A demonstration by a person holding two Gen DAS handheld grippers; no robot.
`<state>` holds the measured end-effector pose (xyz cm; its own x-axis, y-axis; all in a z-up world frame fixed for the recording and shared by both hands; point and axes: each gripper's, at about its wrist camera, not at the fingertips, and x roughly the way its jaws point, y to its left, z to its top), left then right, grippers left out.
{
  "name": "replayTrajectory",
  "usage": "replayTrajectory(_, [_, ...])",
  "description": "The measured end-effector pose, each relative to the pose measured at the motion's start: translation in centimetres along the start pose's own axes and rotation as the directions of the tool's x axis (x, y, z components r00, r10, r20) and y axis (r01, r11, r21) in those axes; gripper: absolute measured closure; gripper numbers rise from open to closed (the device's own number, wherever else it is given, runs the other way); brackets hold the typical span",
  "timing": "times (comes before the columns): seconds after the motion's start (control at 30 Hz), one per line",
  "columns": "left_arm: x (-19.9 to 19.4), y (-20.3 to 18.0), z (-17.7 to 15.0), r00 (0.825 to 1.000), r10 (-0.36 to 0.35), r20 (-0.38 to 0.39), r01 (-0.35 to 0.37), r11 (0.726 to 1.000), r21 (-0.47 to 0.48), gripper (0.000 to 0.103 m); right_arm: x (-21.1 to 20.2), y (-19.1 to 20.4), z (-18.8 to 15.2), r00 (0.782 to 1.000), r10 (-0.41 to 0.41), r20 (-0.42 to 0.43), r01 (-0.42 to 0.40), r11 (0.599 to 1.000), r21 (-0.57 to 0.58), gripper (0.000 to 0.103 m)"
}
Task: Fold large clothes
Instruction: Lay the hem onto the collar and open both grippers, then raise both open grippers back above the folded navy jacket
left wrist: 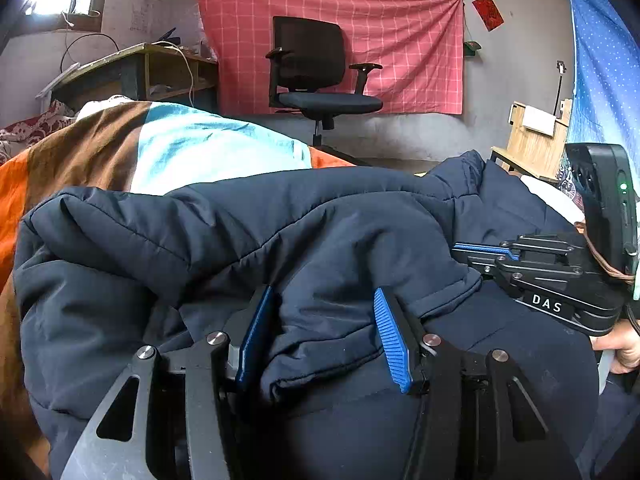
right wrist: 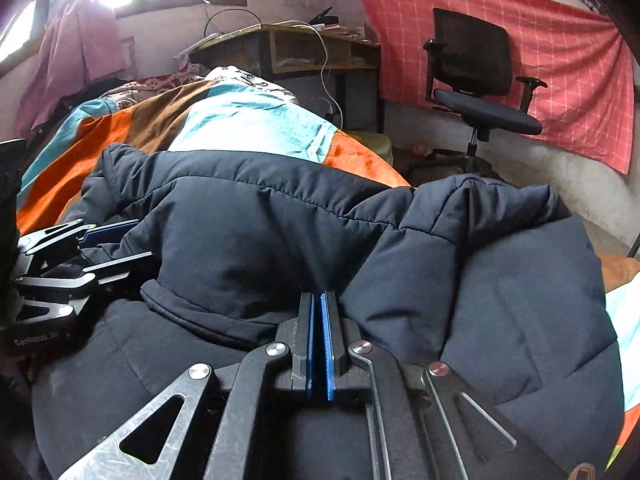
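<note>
While the navy puffer jacket [left wrist: 248,240] lay lengthwise across the bed, your left gripper [left wrist: 324,332] clamped a thick fold and your right gripper [right wrist: 320,312] pinched its hem shut.

Bkgd: black office chair [left wrist: 316,76] against pink checked cloth [left wrist: 400,40] on wall; wooden desk [right wrist: 316,50] w/ white cable [right wrist: 326,68]; orange/teal/brown bedspread [right wrist: 256,120].

Navy quilted jacket [left wrist: 280,240] — orange, brown, turquoise bedspread [left wrist: 100,152] — pink checked wall cloth [left wrist: 400,40].

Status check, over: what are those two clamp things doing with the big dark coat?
Left hand-held gripper clamped on navy jacket fold. Right hand-held gripper shut on its edge. Nothing in the way.
</note>
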<state>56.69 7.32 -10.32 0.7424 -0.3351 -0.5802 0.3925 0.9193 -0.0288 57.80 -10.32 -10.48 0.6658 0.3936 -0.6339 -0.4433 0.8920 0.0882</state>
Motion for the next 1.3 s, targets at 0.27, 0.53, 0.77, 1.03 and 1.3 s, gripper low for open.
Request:
replayTrajectory(0.27, [-0.6,-1.1,-0.1,0.999,0.045,0.013,-0.045,0.998,0.033,0.056,0.6,-1.1,-0.2,0.999,0.047,0.008,-0.048,0.997,0.053,0.099])
replayTrajectory(0.53, [-1.1,-2.6,0.1,0.991,0.131,-0.023,-0.129,0.988,0.086,0.056,0.0,-0.8,-0.2,0.999,0.033,0.020,-0.034,0.999,0.042,0.099])
replayTrajectory(0.77, [-2.6,-1.7,1.1,0.985,0.141,-0.099,-0.149,0.986,-0.072,0.053,-1.2,-0.1,0.3,1.000,0.011,0.012,-0.011,1.000,0.024,0.098])
replayTrajectory(1.03, [-7.2,-1.6,3.6,0.984,0.162,-0.074,-0.173,0.967,-0.185,0.053,-5.3,0.2,1.2,1.000,-0.021,0.007,0.021,0.999,0.043,0.043])
replayTrajectory(1.3, [-12.9,-3.2,5.1,0.983,0.184,0.016,-0.175,0.956,-0.235,0.025,-10.9,1.0,2.2,0.993,-0.068,0.092,0.063,0.996,0.061,0.025])
